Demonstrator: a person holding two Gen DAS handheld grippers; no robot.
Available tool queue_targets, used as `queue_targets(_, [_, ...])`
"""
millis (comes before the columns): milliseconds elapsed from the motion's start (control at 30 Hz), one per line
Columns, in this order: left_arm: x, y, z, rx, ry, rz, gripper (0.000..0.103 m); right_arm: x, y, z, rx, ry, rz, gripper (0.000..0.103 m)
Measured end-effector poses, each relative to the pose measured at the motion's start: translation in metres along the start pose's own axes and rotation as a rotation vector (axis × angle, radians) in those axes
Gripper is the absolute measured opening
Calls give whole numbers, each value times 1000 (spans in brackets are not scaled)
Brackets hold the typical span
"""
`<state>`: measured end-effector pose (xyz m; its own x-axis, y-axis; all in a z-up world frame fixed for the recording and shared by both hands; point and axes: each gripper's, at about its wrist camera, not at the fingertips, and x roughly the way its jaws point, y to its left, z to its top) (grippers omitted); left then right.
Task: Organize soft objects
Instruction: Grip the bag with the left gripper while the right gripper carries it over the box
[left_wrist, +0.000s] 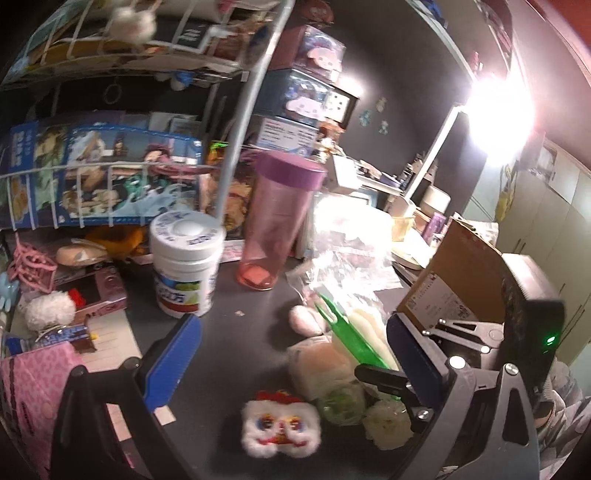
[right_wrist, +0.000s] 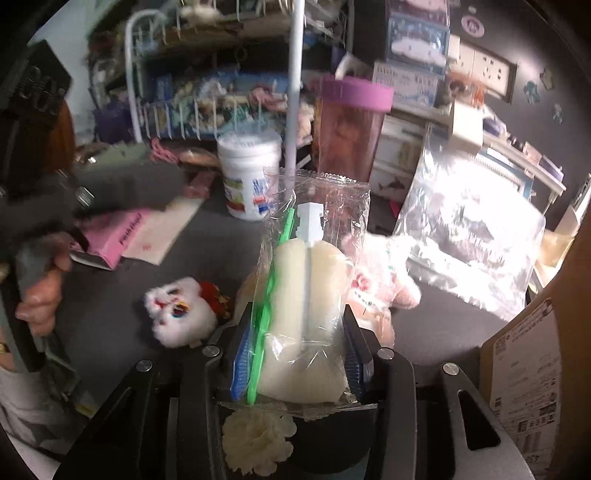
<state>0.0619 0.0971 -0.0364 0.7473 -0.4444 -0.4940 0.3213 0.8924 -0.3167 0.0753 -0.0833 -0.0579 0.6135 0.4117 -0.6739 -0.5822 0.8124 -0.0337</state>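
My right gripper (right_wrist: 295, 354) is shut on a clear packet holding a cream sponge brush (right_wrist: 306, 306) with a green stick, lifted over the dark desk. The packet also shows in the left wrist view (left_wrist: 354, 332), with the right gripper (left_wrist: 391, 380) behind it. My left gripper (left_wrist: 291, 362) is open and empty above the desk. A white lion-face plush (left_wrist: 279, 424) lies between its fingers; it also shows in the right wrist view (right_wrist: 181, 314). A pink plush (right_wrist: 384, 280) lies right of the packet. A cream flower (right_wrist: 256, 443) lies under my right gripper.
A white pill bottle (left_wrist: 186, 266) and a pink tumbler with a purple lid (left_wrist: 277, 225) stand behind. A clear plastic bag (right_wrist: 469, 236) lies at right, a cardboard box (right_wrist: 528, 391) beside it. A wire rack (left_wrist: 110, 173) with boxes fills the left. A pink booklet (right_wrist: 118, 236) lies on the desk.
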Motion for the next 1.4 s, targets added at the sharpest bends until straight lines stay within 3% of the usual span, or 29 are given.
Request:
queue_targets(100, [0, -18, 5, 26, -2, -26, 100, -21, 1, 3, -11, -65, 50, 37])
queue_targets(267, [-5, -56, 17, 65, -29, -136, 97, -65, 3, 8, -49, -197, 130, 37])
queue_targets(433, [-13, -98, 33, 118, -59, -215, 48, -101, -10, 9, -46, -295, 150, 37])
queue_targets(467, [-15, -108, 36, 135, -67, -222, 45, -109, -15, 9, -41, -318, 148, 37])
queue_targets(667, [-16, -165, 55, 224, -119, -221, 42, -145, -54, 3, -11, -425, 137, 37])
queue_targets(933, [14, -228, 74, 306, -106, -255, 42, -184, -109, -18, 39, -495, 75, 37])
queue_targets(1167, [65, -273, 77, 366, -28, -272, 42, -191, -157, -40, 103, -485, 20, 37])
queue_targets(1400, [107, -293, 72, 405, 71, -230, 42, -172, -192, -57, 157, -410, 6, 38])
